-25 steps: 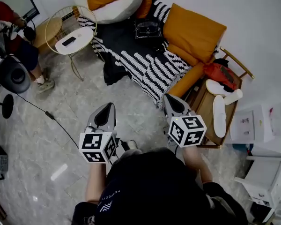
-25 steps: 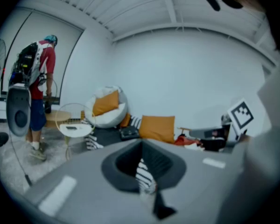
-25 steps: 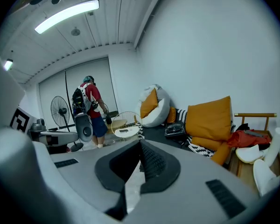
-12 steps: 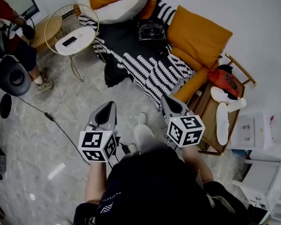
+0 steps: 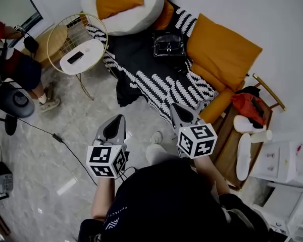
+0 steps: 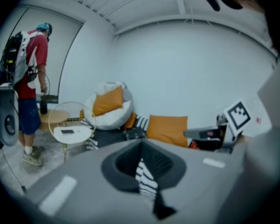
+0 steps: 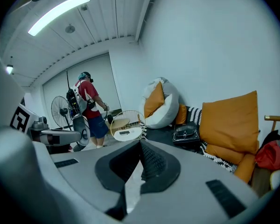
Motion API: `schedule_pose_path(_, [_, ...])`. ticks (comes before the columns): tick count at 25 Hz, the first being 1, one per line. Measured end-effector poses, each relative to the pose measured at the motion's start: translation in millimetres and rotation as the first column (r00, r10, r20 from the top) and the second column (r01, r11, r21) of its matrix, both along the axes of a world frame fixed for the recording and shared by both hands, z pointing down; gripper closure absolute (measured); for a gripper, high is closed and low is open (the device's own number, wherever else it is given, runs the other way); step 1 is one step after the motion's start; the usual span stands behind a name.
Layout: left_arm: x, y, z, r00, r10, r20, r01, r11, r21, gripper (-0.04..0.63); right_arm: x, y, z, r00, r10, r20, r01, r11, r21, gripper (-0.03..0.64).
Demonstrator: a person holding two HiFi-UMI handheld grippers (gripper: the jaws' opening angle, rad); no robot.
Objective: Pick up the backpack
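Note:
The backpack point(image 5: 168, 43) is a small black bag with metal clasps. It stands upright on the black-and-white striped throw point(image 5: 161, 82) of a low sofa, beside a large orange cushion point(image 5: 222, 52). It also shows in the right gripper view as the backpack point(image 7: 186, 134) and, small, in the left gripper view point(image 6: 135, 133). My left gripper point(image 5: 116, 121) and right gripper point(image 5: 177, 108) are held side by side over the floor, well short of the sofa. Both are shut and empty, as the left gripper point(image 6: 141, 144) and right gripper point(image 7: 141, 143) show in their own views.
A round white side table point(image 5: 80, 45) in a wire frame stands left of the sofa, with a white beanbag point(image 5: 126, 9) behind. A wooden stand point(image 5: 237, 145) at the right holds a red bag and white shoes. A person point(image 5: 15, 67), a fan and a floor cable point(image 5: 55, 135) are at the left.
Both grippers have advanced together toward the sofa, and the backpack and the sofa sit nearer in the head view. A foot has stepped into view between the grippers. Both grippers stayed shut.

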State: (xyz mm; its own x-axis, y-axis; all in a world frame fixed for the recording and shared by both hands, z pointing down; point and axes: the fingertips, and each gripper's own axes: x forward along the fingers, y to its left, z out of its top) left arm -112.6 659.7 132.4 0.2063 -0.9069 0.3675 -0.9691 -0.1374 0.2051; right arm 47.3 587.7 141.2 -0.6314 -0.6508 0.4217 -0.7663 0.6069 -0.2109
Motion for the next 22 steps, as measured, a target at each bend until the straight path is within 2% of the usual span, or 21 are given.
schedule_pose_path(5, [5.5, -64.1, 7.5, 1.0, 0.002, -0.006, -0.002, 1.0, -0.012, 0.586, 0.9, -52.9, 5.4, 1.0, -0.006, -0.021, 0.006, 1.0, -0.005, 0.621])
schedule_pose_path(12, [26.5, -139.4, 17.9, 0.999, 0.045, -0.013, -0.046, 0.999, -0.029, 0.586, 18.4, -116.2, 19.1, 1.0, 0.005, -0.017, -0.005, 0.999, -0.04, 0.62])
schedule_pose_path(22, [43.9, -188.3, 32.2, 0.994, 0.105, -0.001, -0.105, 0.993, -0.05, 0.586, 38.4, -149.9, 34.3, 0.999, 0.036, -0.021, -0.037, 0.997, -0.065, 0.62])
